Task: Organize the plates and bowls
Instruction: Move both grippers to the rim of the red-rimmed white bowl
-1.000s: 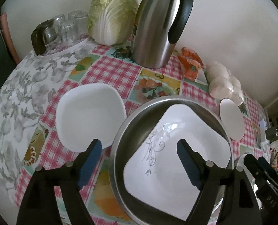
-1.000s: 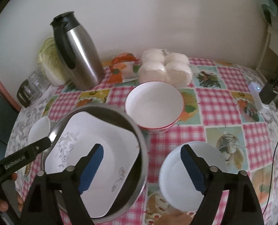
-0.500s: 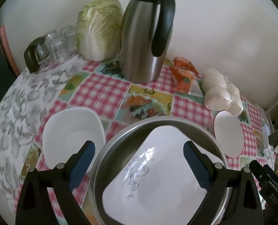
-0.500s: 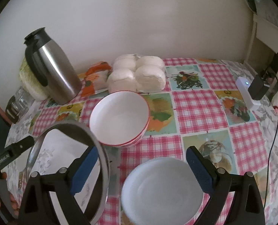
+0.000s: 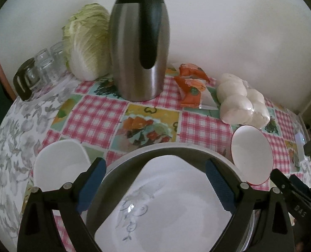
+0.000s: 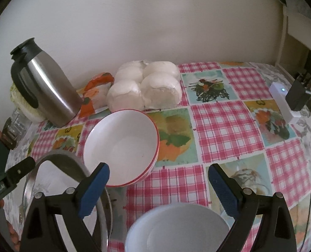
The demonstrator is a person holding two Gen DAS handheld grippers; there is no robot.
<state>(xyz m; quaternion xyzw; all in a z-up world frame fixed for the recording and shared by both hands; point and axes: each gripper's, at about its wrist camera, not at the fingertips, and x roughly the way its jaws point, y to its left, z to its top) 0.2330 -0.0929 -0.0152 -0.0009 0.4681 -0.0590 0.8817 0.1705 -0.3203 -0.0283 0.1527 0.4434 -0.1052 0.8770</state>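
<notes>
A large steel bowl (image 5: 176,149) holds a white square plate with a grey floral print (image 5: 165,205). My left gripper (image 5: 155,180) is open above it, empty. A small white square dish (image 5: 58,163) lies to its left. A red-rimmed white bowl (image 6: 121,147) stands right of the steel bowl (image 6: 71,168); it also shows in the left wrist view (image 5: 251,157). My right gripper (image 6: 158,187) is open and empty above a round white plate (image 6: 176,226) near the front edge.
A steel thermos jug (image 5: 140,42), a cabbage (image 5: 88,44), several glasses (image 5: 44,67), an orange packet (image 5: 191,86) and a bag of white buns (image 6: 145,88) line the wall. A white box and black charger (image 6: 289,98) sit at the right.
Both grippers have pulled back and tilted up, so the steel bowl and the round plate have slid lower in the views. The dishes have not moved.
</notes>
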